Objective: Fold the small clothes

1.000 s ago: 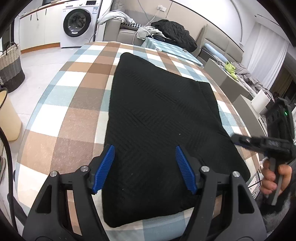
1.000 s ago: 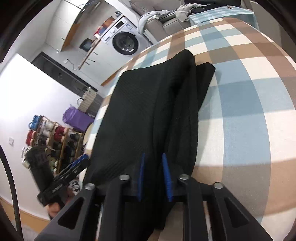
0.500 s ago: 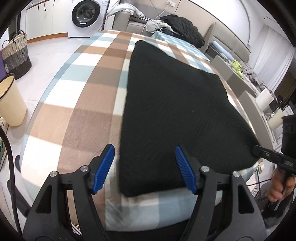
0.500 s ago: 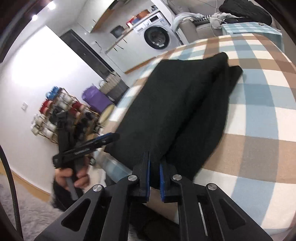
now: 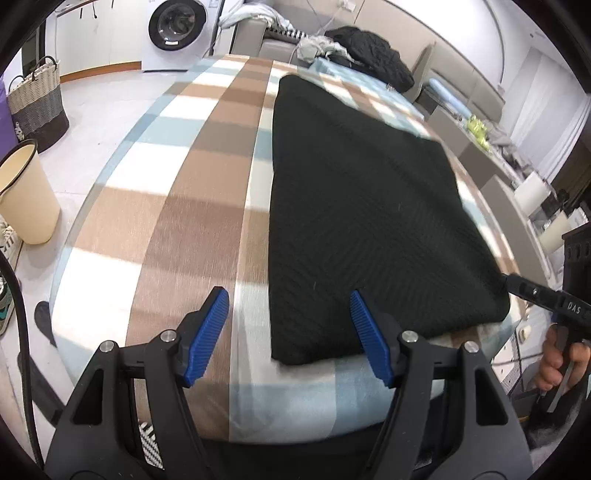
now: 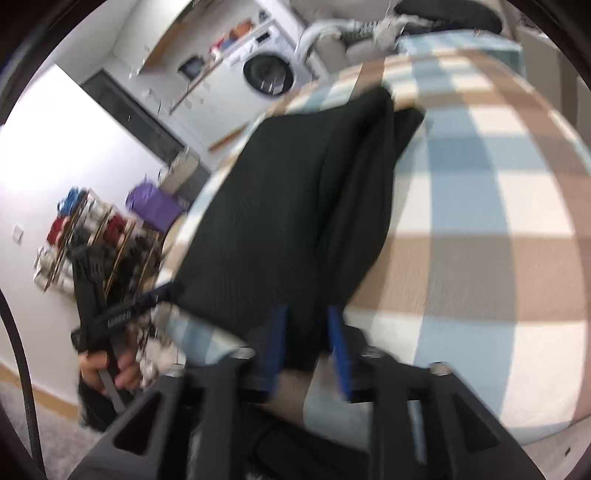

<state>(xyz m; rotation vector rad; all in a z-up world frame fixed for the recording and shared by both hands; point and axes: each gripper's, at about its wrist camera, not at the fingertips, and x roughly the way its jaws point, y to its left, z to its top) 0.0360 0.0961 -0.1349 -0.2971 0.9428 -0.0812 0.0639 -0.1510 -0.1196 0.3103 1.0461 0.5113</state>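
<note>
A black knit garment [image 5: 362, 206] lies folded flat on the checked tablecloth [image 5: 177, 206]. My left gripper [image 5: 290, 332] is open and empty, hovering near the garment's near left corner. In the right wrist view, which is blurred, the same garment [image 6: 295, 206] runs away from me, and my right gripper [image 6: 306, 347] has its blue pads partly open on either side of the garment's near edge. The right gripper's tip also shows in the left wrist view [image 5: 524, 288] at the garment's near right corner.
A cream bin [image 5: 26, 195] and a woven basket [image 5: 37, 103] stand on the floor at the left. A washing machine [image 5: 177, 29] and a sofa with clothes [image 5: 365, 55] are behind the table. A shoe rack [image 6: 85, 240] stands by the wall.
My left gripper has moved left and back, so the garment now sits to its right. My right gripper's pads have opened from a tight pinch on the garment's edge.
</note>
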